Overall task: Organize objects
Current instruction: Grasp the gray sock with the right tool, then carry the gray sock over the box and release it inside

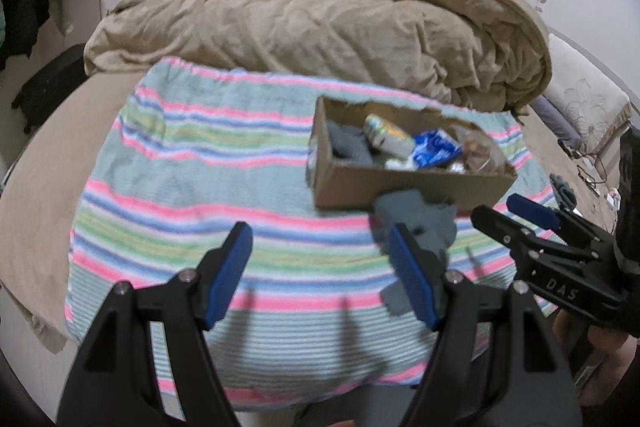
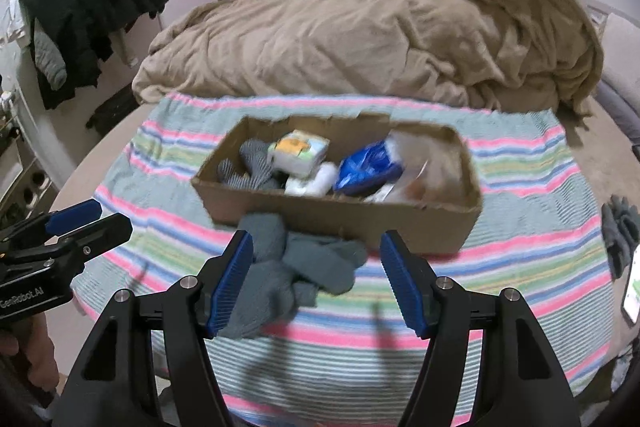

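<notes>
A cardboard box (image 1: 352, 183) (image 2: 304, 211) sits on a striped towel (image 1: 192, 171) (image 2: 520, 259) on the bed. It holds a grey glove, a small tissue pack (image 2: 298, 151), a blue packet (image 2: 368, 167) and clear wrapping. A grey sock (image 1: 420, 223) (image 2: 288, 271) lies crumpled on the towel just in front of the box. My left gripper (image 1: 320, 275) is open and empty, with the sock by its right finger. My right gripper (image 2: 316, 283) is open over the sock, its left finger beside it. Each gripper shows in the other's view (image 1: 516, 215) (image 2: 88, 223).
A rumpled tan blanket (image 1: 320, 23) (image 2: 380, 39) is heaped behind the towel. A dark glove (image 2: 620, 231) and a phone (image 2: 634, 295) lie at the right edge of the bed. Dark clothes (image 2: 88, 11) hang at left. Pink curtains frame a window.
</notes>
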`<state>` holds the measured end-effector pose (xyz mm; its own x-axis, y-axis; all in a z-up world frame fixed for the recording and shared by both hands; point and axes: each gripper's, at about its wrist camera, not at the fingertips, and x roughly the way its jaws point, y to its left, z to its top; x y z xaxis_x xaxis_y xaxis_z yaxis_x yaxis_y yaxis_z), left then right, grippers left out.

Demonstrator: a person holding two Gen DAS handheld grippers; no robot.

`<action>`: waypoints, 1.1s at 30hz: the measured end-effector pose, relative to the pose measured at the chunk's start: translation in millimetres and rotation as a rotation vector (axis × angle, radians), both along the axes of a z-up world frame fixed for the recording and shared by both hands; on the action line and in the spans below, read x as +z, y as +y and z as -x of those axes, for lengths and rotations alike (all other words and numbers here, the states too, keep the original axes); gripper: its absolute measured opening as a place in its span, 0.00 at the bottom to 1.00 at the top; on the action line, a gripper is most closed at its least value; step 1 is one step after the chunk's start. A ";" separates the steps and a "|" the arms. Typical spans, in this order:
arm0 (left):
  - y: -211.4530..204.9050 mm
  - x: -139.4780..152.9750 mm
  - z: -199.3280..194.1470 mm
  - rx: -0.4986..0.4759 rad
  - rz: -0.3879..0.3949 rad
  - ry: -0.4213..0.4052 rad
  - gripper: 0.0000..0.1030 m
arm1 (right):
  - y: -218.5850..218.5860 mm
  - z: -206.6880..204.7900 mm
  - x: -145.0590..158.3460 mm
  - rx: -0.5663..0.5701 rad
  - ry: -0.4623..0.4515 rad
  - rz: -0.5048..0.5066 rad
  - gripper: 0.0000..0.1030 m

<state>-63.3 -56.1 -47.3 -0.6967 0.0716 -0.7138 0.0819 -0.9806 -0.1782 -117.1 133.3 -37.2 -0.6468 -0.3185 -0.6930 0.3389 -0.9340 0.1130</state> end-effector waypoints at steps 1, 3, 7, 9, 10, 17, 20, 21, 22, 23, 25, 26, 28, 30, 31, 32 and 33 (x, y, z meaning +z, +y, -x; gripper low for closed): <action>-1.6 -5.4 -0.6 0.002 -0.004 -0.011 0.70 | -2.3 1.1 -4.6 0.005 -0.012 -0.001 0.67; -4.1 -14.7 -1.5 0.005 -0.009 -0.030 0.70 | -9.0 3.1 -13.8 0.018 -0.033 -0.008 0.67; -12.1 -34.7 1.4 0.024 -0.058 -0.072 0.70 | -24.0 6.5 -27.9 0.039 -0.059 -0.042 0.67; -14.5 -42.6 4.3 0.030 -0.065 -0.093 0.70 | -33.3 6.7 -33.4 0.061 -0.061 -0.054 0.67; -14.8 -45.2 4.1 0.031 -0.068 -0.097 0.70 | -37.6 7.3 -36.3 0.071 -0.060 -0.064 0.67; -14.1 -52.6 1.3 0.022 -0.083 -0.111 0.70 | -57.8 7.9 -70.5 0.123 -0.075 -0.125 0.49; -11.5 -53.1 -1.5 0.018 -0.086 -0.111 0.70 | -52.9 6.3 -67.7 0.133 -0.069 -0.105 0.42; -10.9 -53.1 -2.3 0.017 -0.091 -0.111 0.70 | -50.8 5.9 -66.3 0.136 -0.070 -0.098 0.39; -10.7 -52.7 -3.2 0.018 -0.098 -0.108 0.70 | -48.7 4.1 -64.3 0.139 -0.066 -0.094 0.38; -10.4 -52.1 -4.3 0.019 -0.101 -0.107 0.70 | -47.7 2.5 -62.8 0.140 -0.064 -0.094 0.37; -8.5 -49.9 -6.7 0.016 -0.102 -0.103 0.70 | -45.7 -2.8 -58.6 0.147 -0.058 -0.092 0.36; -7.3 -48.5 -7.9 0.013 -0.099 -0.101 0.70 | -44.1 -5.6 -56.1 0.150 -0.053 -0.091 0.36; -5.3 -44.7 -9.4 0.010 -0.094 -0.095 0.70 | -40.1 -10.8 -50.7 0.150 -0.045 -0.087 0.36; -4.4 -40.9 -10.4 0.007 -0.093 -0.089 0.70 | -32.3 -15.6 -43.7 0.142 -0.038 -0.069 0.36; -3.3 -38.8 -10.9 0.005 -0.093 -0.086 0.70 | -27.6 -17.4 -39.7 0.136 -0.037 -0.058 0.36; -2.2 -37.1 -11.1 0.003 -0.091 -0.083 0.70 | -23.8 -18.2 -36.3 0.131 -0.038 -0.045 0.36; -0.7 -35.3 -10.8 0.000 -0.090 -0.080 0.70 | -18.1 -18.8 -31.6 0.126 -0.048 -0.018 0.36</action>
<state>-52.5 -56.8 -82.6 -0.6376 0.1378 -0.7580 0.0992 -0.9610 -0.2581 -98.3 115.2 -68.9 -0.5687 -0.3819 -0.7285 0.4481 -0.8866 0.1150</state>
